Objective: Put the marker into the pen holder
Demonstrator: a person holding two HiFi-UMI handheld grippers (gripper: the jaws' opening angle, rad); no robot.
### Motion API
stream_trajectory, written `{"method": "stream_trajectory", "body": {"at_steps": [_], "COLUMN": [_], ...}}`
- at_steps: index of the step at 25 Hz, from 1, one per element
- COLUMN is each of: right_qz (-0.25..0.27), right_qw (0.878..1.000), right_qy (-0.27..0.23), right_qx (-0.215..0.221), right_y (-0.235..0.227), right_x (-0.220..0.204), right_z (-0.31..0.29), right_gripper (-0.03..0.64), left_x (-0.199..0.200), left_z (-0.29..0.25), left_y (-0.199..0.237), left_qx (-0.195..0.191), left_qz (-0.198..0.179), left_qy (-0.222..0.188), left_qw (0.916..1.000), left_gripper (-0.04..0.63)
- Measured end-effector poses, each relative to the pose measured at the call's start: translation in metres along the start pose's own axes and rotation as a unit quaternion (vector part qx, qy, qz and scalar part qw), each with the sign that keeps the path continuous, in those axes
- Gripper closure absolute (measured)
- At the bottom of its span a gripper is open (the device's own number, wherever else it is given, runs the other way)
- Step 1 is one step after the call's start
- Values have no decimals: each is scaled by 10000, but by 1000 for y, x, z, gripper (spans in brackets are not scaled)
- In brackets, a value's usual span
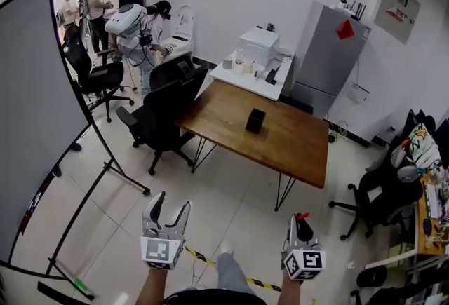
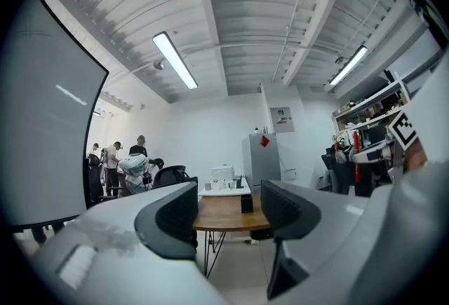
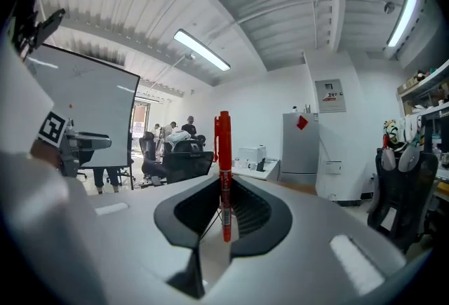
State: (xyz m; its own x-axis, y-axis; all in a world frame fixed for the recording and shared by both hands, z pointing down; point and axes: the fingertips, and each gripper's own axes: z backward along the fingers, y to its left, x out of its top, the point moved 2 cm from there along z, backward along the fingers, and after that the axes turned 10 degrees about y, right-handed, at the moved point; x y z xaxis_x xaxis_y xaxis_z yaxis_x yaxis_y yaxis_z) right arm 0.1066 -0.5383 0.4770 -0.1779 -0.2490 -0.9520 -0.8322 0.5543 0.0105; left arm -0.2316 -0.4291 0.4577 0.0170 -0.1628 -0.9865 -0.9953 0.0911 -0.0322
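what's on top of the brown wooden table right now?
Only a small black box-shaped pen holder stands on the brown wooden table. The holder's inside cannot be seen from here.

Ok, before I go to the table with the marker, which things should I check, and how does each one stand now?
1. Marker gripped by right gripper: ok, clamped upright.
2. Left gripper free: ok, open and empty.
3. Pen holder found: ok, standing on the wooden table.
4. Pen holder within reach: not ok, far ahead across the floor.
5. Pen holder's opening clear: cannot tell, too small to see.
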Motion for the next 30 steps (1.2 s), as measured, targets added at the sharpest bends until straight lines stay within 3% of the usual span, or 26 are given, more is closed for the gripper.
{"method": "stream_trajectory", "body": {"at_steps": [9, 13, 19, 30], "right_qz": [188, 267, 326, 261], "right_qw": [9976, 9954, 9898, 9910], "right_qy": [-333, -336, -287, -244], "right_qx": [577, 861, 1358, 1289], "right_y": [-48, -56, -38, -26], "right_x": [70, 97, 128, 156], "right_z": [-179, -240, -311, -402], "right_gripper": [566, 566, 566, 566], "left_x": [34, 38, 57, 94], "left_z": [-184, -250, -305, -409], "left_y": [-12, -20, -10, 23], "left_qx": [-179, -359, -326, -828], "left_qz": [-349, -513, -458, -586], "left_qy": [-117, 261, 390, 112], "left_qw": [9992, 9977, 9977, 9948], "left_gripper": [310, 294, 285, 307]}}
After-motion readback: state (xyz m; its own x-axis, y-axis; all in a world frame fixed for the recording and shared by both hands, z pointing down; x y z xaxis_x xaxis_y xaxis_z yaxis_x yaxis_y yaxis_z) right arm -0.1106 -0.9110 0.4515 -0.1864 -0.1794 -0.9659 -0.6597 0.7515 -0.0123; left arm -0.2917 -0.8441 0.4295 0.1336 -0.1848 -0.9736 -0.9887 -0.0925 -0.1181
